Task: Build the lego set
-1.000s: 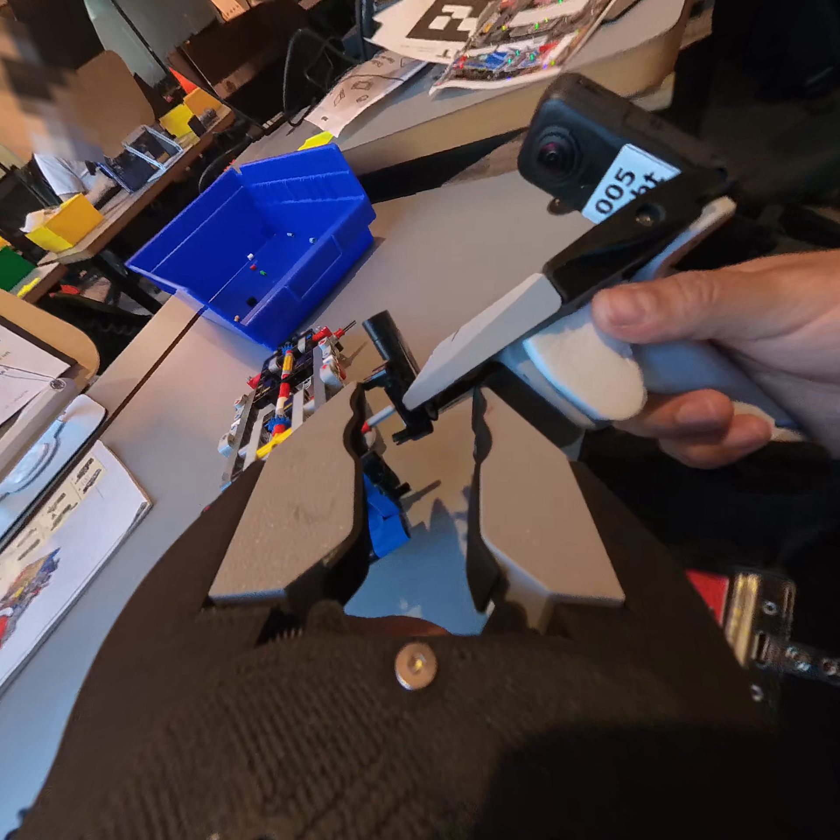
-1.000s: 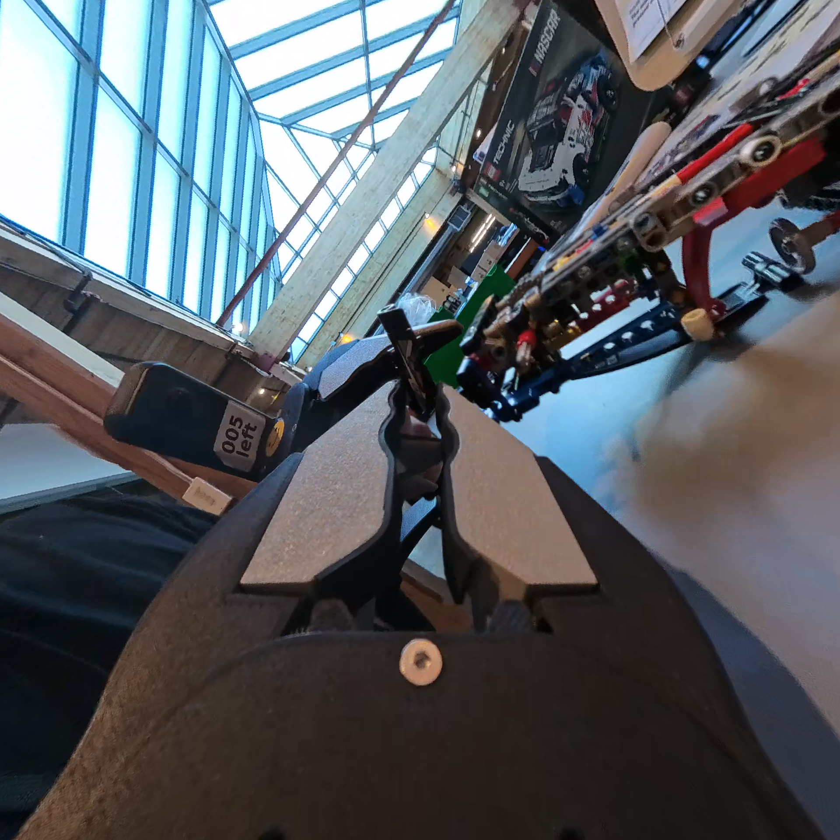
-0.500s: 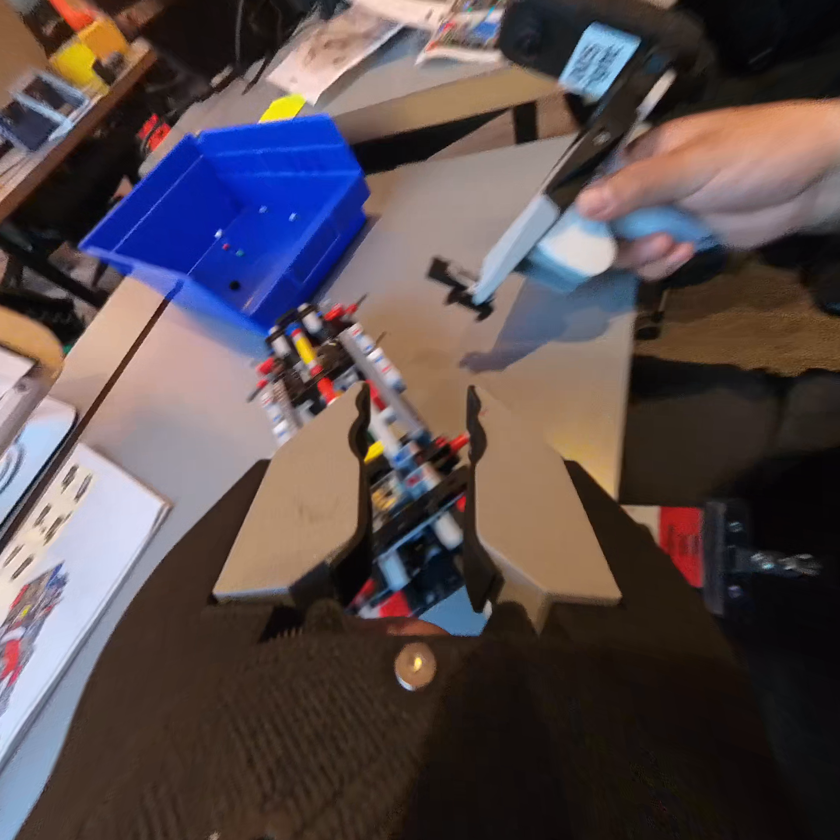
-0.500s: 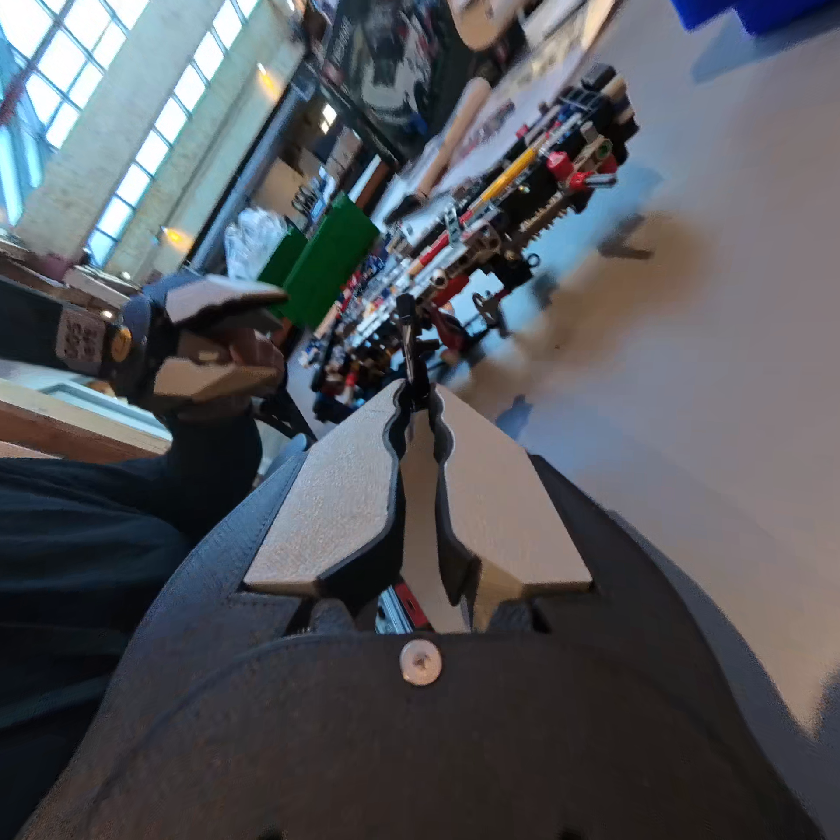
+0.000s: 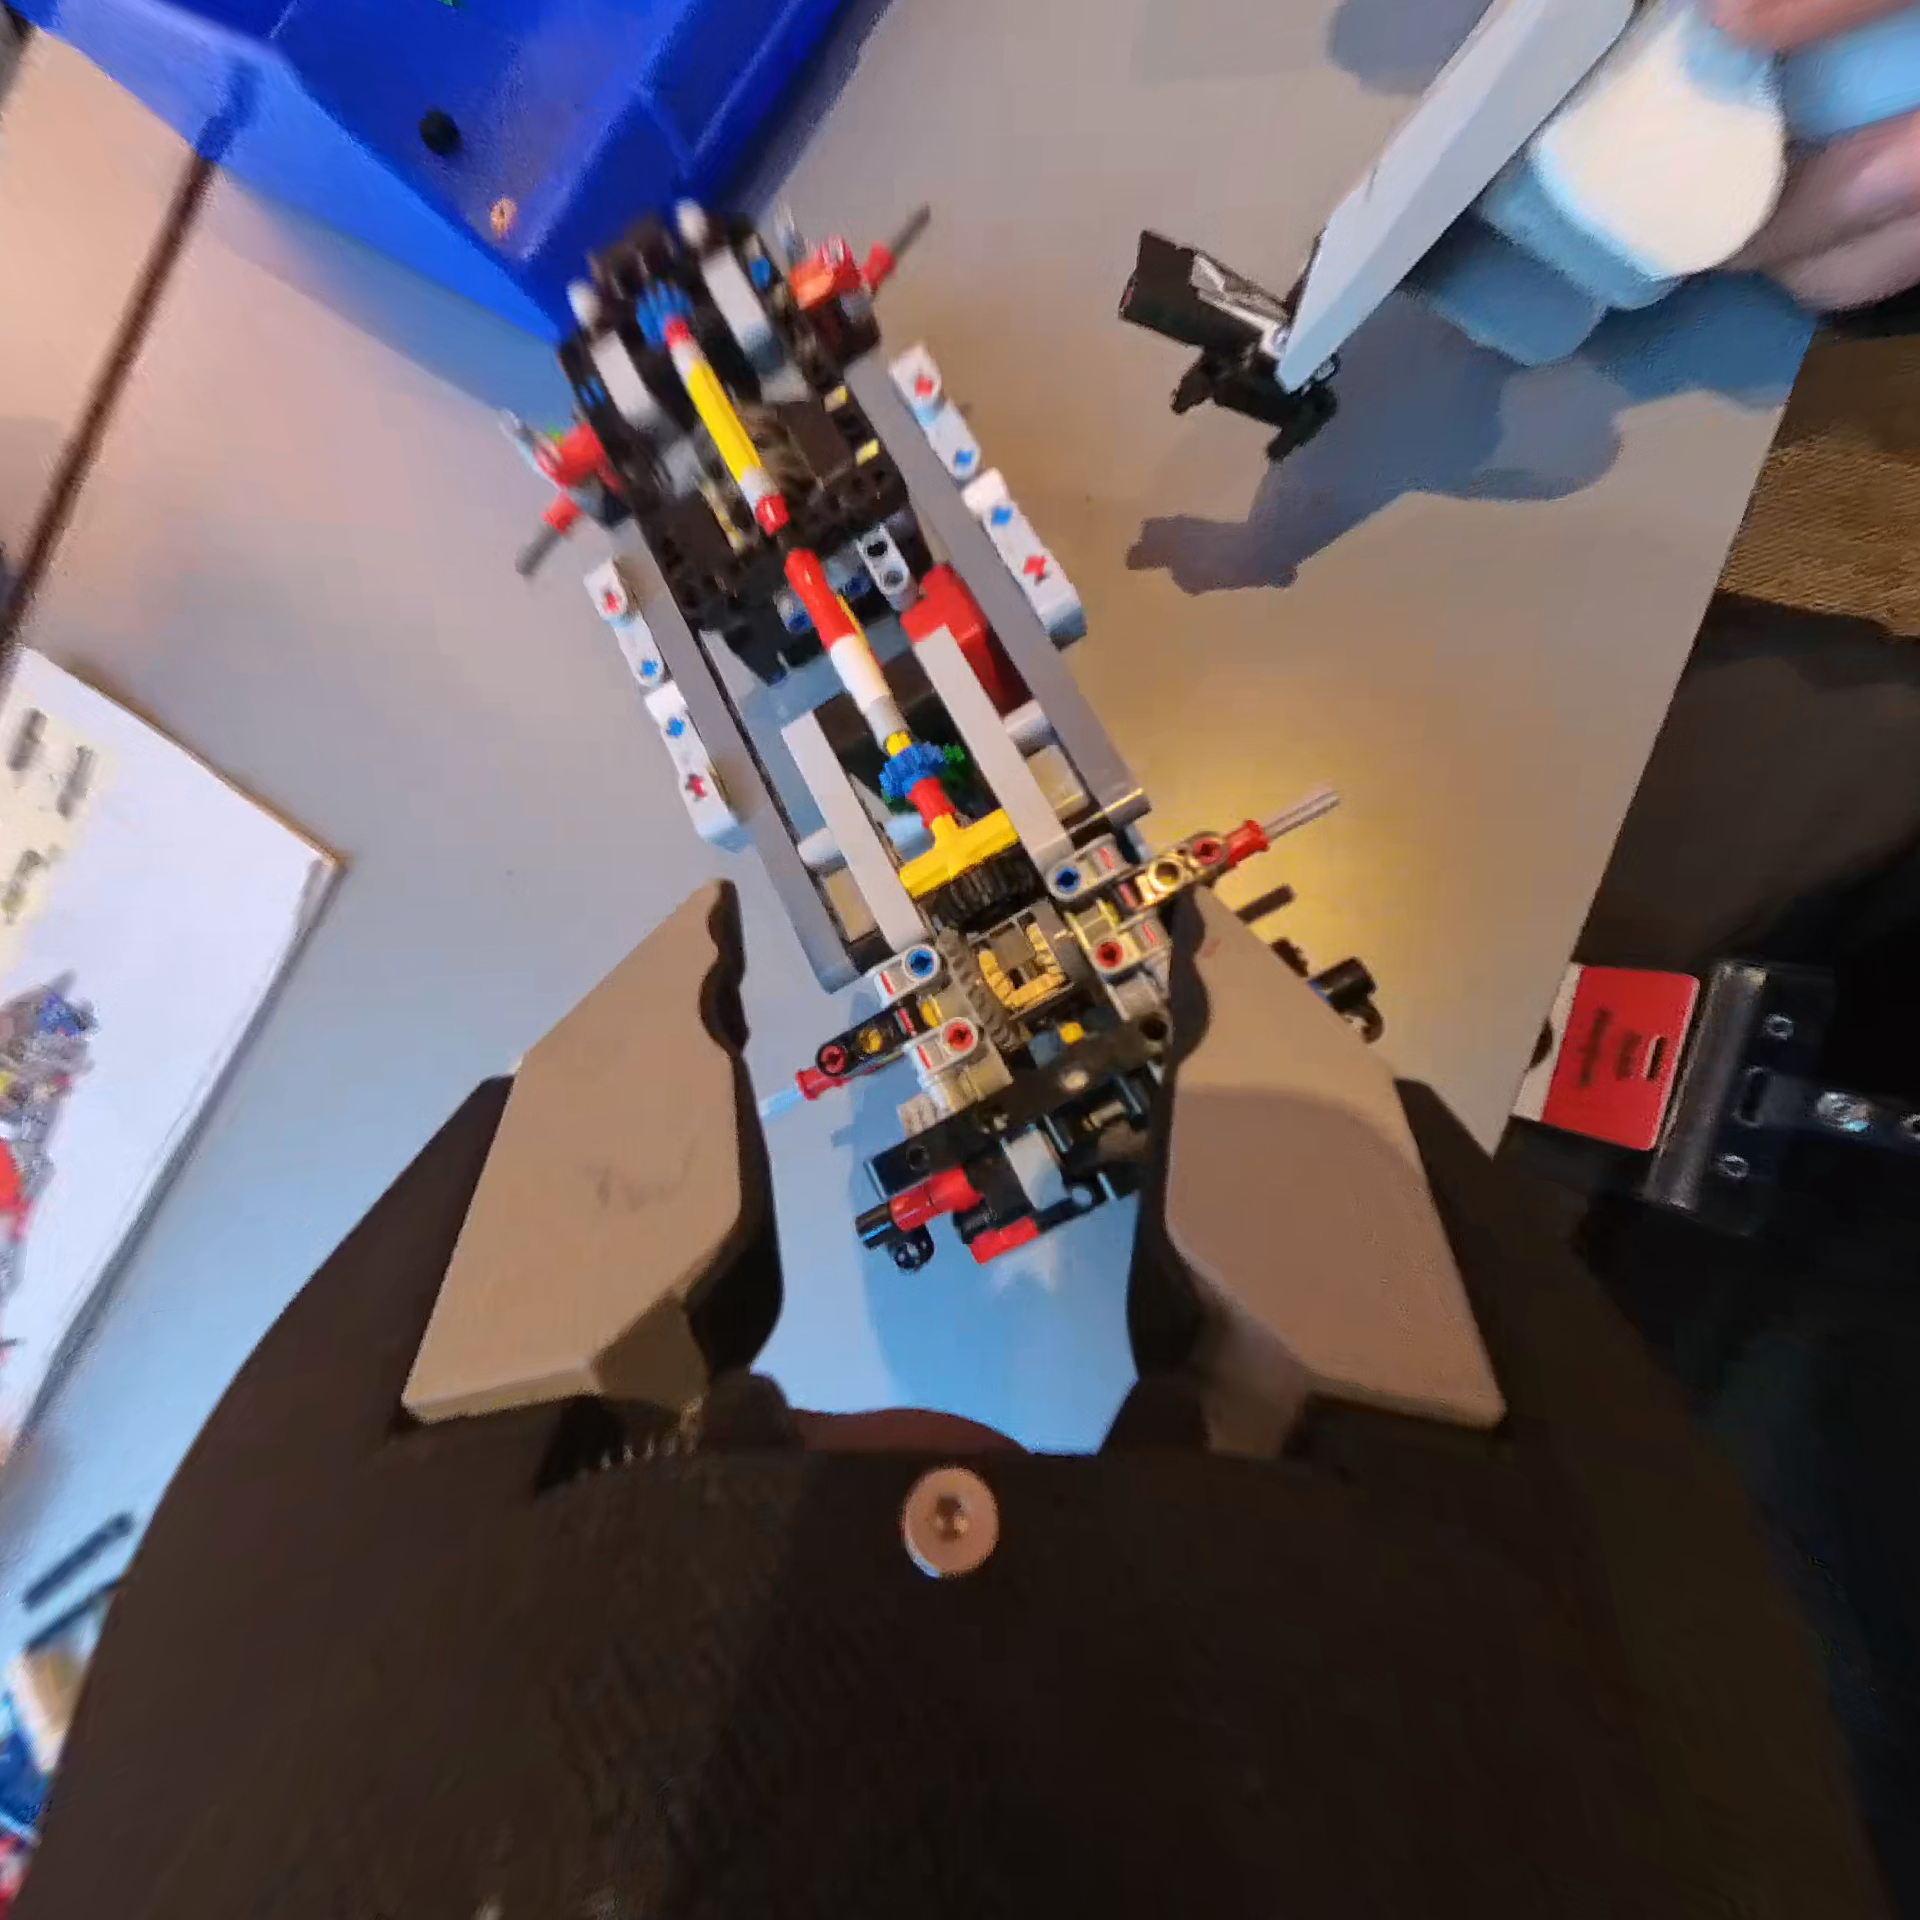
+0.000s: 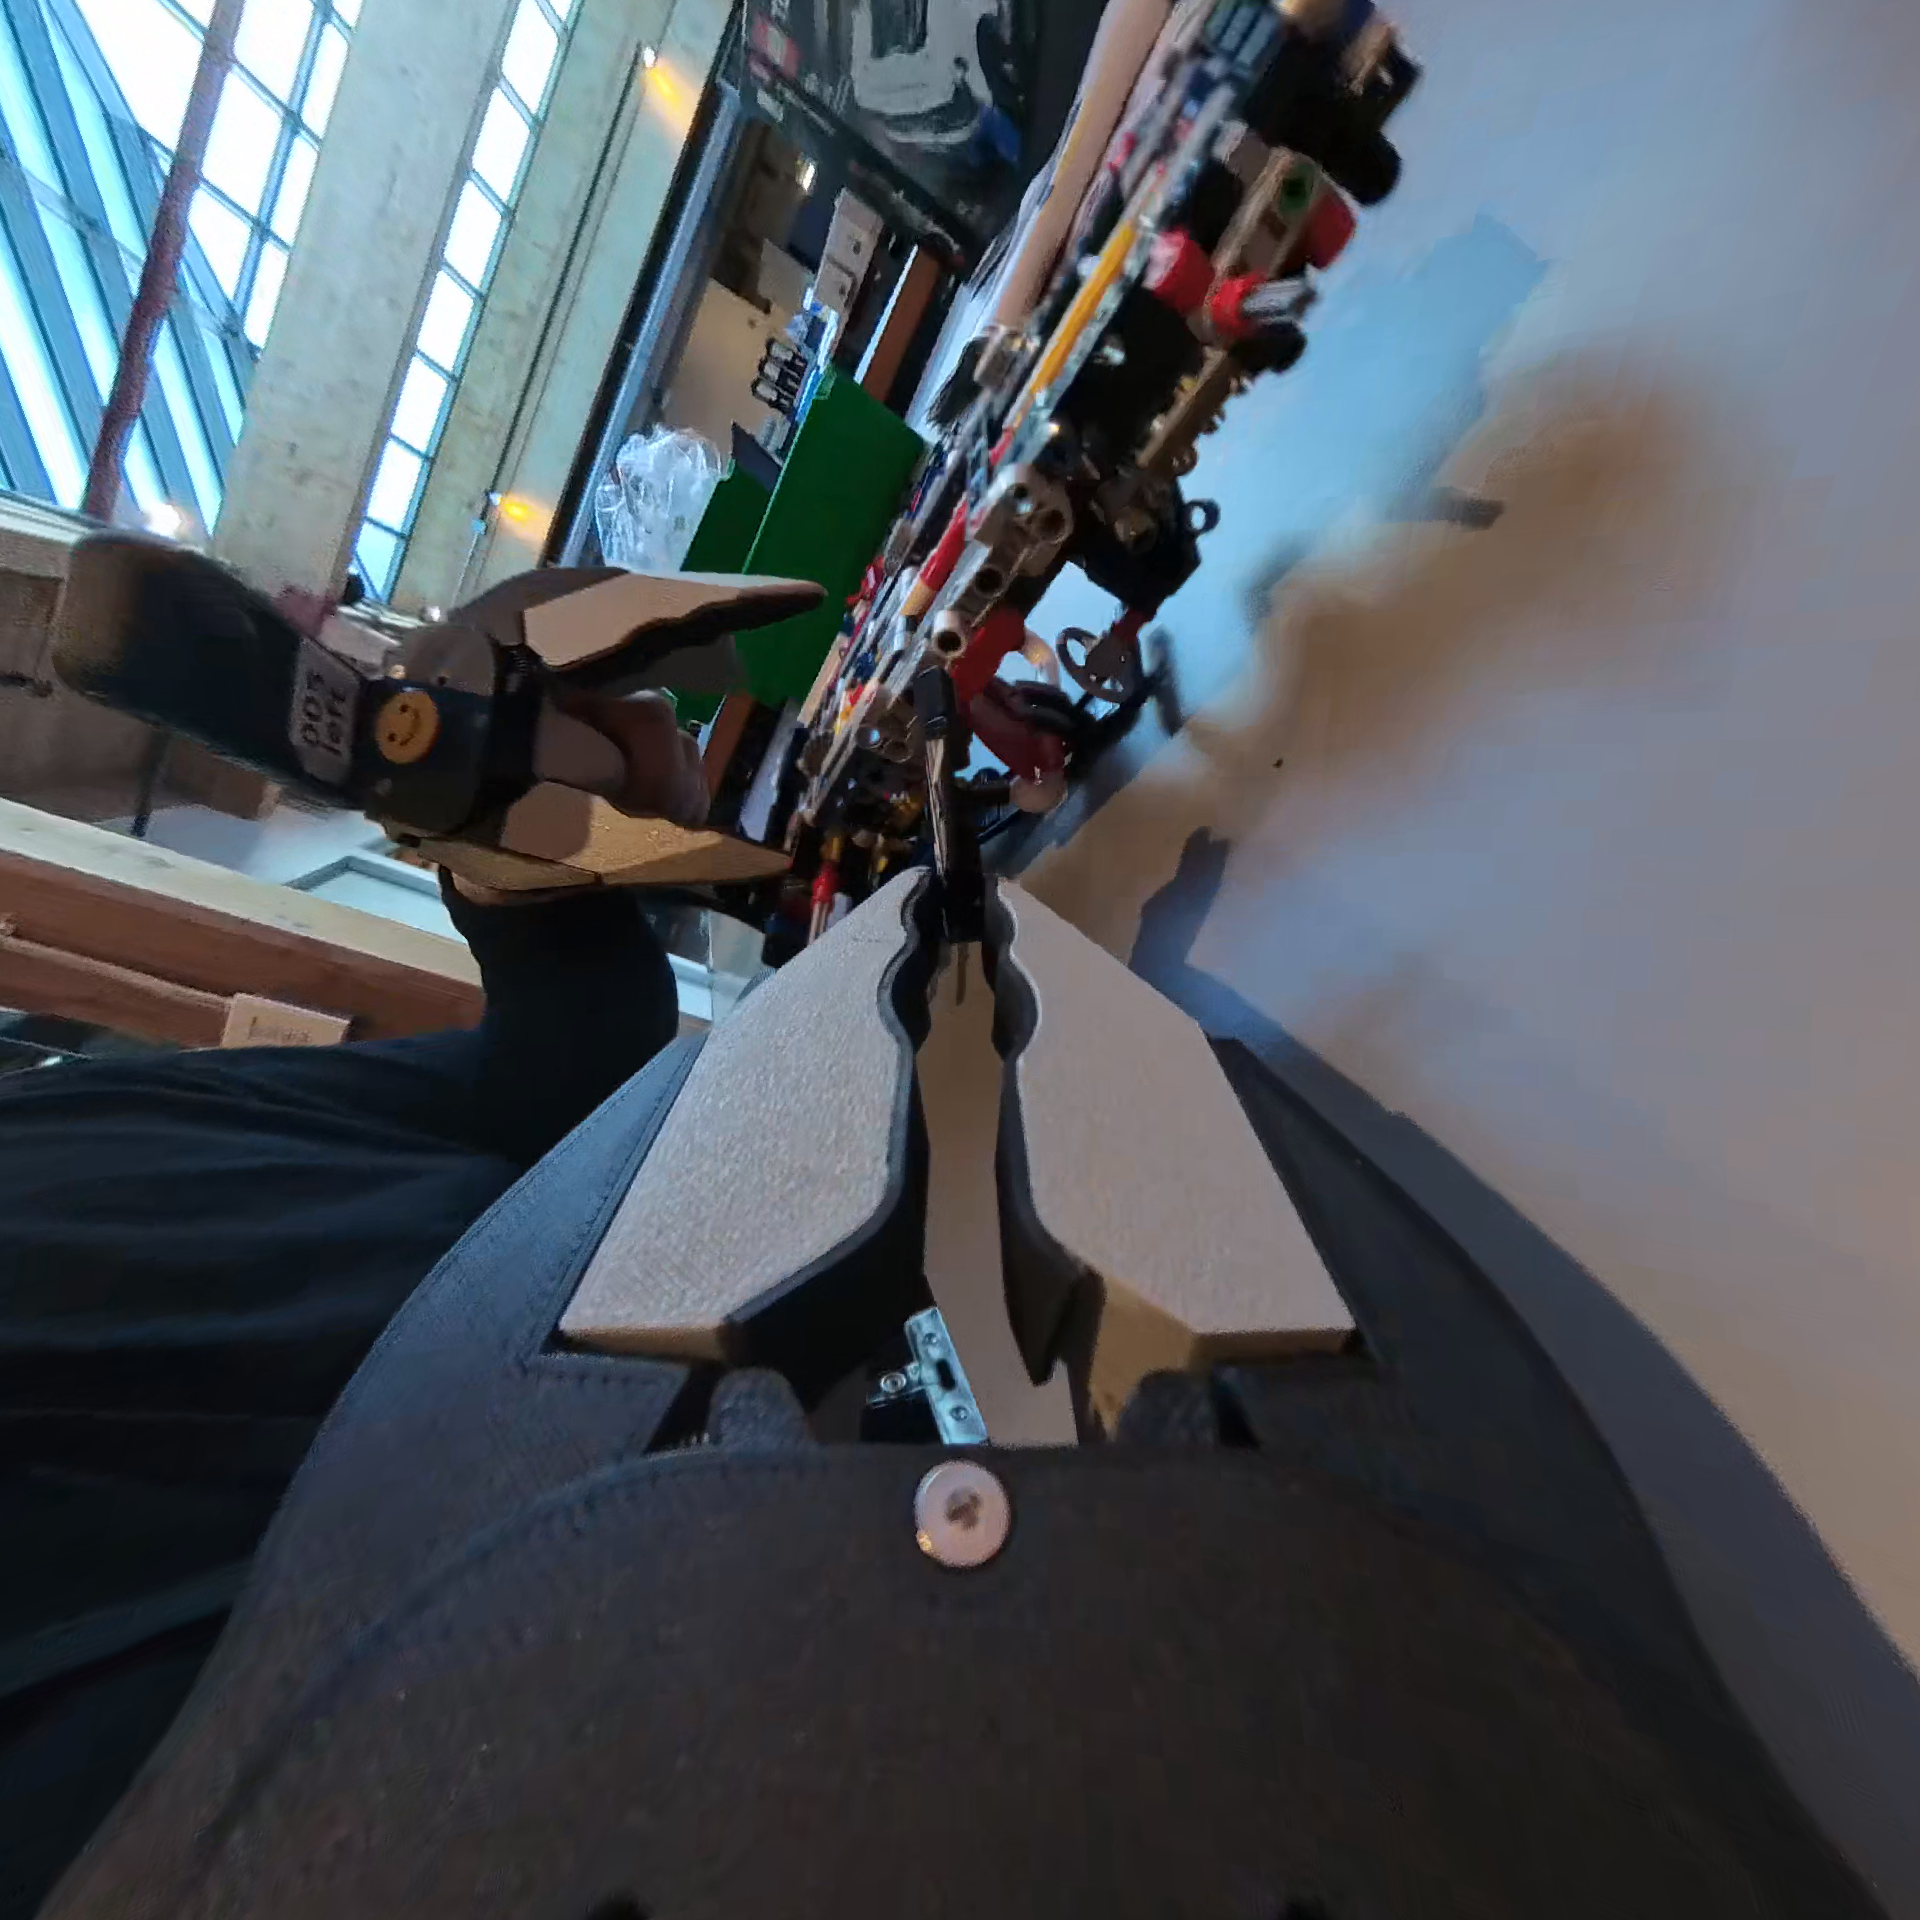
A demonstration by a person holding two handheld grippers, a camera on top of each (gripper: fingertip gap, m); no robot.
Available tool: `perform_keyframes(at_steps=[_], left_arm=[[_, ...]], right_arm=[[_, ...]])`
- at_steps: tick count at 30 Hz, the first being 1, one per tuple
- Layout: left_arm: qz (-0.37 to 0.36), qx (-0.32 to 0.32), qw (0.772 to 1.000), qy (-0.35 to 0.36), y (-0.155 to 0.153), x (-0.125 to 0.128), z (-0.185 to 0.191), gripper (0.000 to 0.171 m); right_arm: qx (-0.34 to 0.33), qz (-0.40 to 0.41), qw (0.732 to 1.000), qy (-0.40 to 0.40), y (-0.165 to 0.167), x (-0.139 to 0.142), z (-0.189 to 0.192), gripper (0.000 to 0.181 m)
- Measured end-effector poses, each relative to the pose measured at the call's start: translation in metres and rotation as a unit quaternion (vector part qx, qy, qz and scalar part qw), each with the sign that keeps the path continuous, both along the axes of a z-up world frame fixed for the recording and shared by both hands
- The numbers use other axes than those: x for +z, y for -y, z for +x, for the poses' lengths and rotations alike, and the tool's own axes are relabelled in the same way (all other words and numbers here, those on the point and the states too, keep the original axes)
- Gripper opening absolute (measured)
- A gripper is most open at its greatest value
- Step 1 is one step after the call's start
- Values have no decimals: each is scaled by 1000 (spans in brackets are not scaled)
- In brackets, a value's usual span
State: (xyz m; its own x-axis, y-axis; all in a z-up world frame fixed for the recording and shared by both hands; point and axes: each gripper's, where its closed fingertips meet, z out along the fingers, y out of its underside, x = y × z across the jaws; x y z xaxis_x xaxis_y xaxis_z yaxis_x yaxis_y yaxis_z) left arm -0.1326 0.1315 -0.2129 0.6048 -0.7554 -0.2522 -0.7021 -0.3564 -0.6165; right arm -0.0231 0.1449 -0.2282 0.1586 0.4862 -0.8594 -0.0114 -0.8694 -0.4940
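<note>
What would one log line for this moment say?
left gripper: open, straddling near end of lego model | right gripper: shut on black piece, held beside model | table: blue bin, booklet

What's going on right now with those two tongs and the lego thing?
Left tongs open, straddling near end of lego chassis. Right tongs shut on small black piece, off to chassis's side. Nothing between them.

My left gripper (image 5: 956,935) points downward, jaws spread wide. My right gripper (image 6: 956,904) lies tilted on its side, jaws nearly closed, pinching a small black part (image 6: 951,810).
</note>
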Motion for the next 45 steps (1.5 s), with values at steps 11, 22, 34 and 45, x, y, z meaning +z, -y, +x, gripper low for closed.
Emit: perform_keyframes(at_steps=[11,22,34,45], left_arm=[[-65,8,997,42,2,-19,-29,84],[21,20,999,28,5,-4,-43,79],[39,-71,973,215,109,24,47,45],[9,-42,944,326,153,18,66,18]], right_arm=[[-25,23,996,-79,14,23,-15,3],[-44,20,978,-202,51,50,-26,3],[-8,103,964,-243,115,80,-67,2],[56,134,961,-235,161,63,-69,3]])
